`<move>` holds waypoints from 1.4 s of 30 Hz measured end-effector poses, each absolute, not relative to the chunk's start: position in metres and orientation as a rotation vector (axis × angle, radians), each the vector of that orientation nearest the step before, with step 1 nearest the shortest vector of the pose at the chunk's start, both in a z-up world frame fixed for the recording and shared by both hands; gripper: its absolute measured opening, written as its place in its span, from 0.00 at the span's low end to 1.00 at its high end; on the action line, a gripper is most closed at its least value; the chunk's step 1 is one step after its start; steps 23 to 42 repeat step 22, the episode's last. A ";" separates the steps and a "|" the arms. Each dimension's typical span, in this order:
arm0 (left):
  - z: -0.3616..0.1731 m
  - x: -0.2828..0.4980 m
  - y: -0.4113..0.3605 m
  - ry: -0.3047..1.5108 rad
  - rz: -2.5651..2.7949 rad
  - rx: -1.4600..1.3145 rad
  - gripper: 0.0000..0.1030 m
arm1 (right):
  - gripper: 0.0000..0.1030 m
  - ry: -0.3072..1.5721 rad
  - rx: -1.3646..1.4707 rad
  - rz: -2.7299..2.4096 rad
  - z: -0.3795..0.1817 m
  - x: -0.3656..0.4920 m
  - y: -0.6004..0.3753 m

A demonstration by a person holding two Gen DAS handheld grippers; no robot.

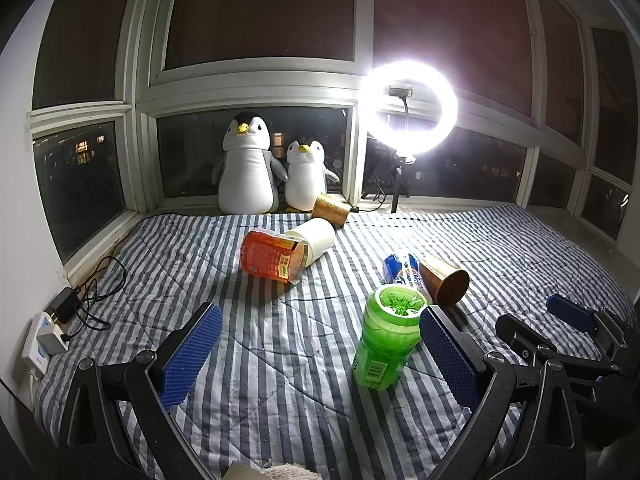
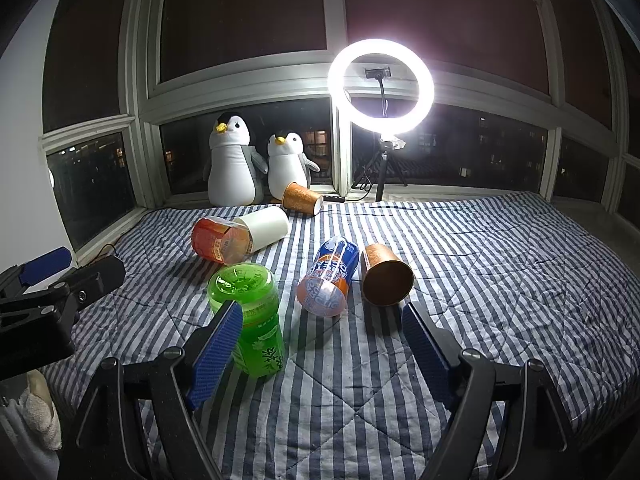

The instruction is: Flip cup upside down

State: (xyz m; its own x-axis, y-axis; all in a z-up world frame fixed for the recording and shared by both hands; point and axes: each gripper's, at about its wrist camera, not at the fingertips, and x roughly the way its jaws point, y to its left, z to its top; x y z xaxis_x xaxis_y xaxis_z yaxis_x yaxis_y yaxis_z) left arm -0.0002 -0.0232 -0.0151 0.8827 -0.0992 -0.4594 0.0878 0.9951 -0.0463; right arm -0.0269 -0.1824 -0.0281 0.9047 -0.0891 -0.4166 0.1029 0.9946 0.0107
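Observation:
A green plastic cup (image 1: 384,336) stands bottom-up on the striped blanket; it also shows in the right wrist view (image 2: 250,316). My left gripper (image 1: 320,356) is open, the green cup just inside its right finger. My right gripper (image 2: 322,348) is open, the green cup beside its left finger. A copper cup (image 2: 386,274) lies on its side ahead of the right gripper, mouth toward me; it shows in the left wrist view too (image 1: 446,280). A blue-orange cup (image 2: 328,276) lies on its side next to it.
An orange cup (image 1: 272,256) and a white cup (image 1: 316,236) lie on their sides further back. Another copper cup (image 1: 330,209) lies by two plush penguins (image 1: 248,168). A ring light (image 1: 408,106) stands on the sill. A power strip with cables (image 1: 48,336) is at the left.

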 end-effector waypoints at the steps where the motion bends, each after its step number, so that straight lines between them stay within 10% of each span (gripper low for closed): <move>1: -0.015 0.000 -0.023 0.479 -0.097 -0.025 0.98 | 0.76 0.428 0.033 -0.100 -0.028 -0.027 -0.183; 42: -0.012 -0.001 -0.026 0.470 -0.097 -0.012 0.99 | 0.76 0.440 0.034 -0.096 -0.030 -0.025 -0.182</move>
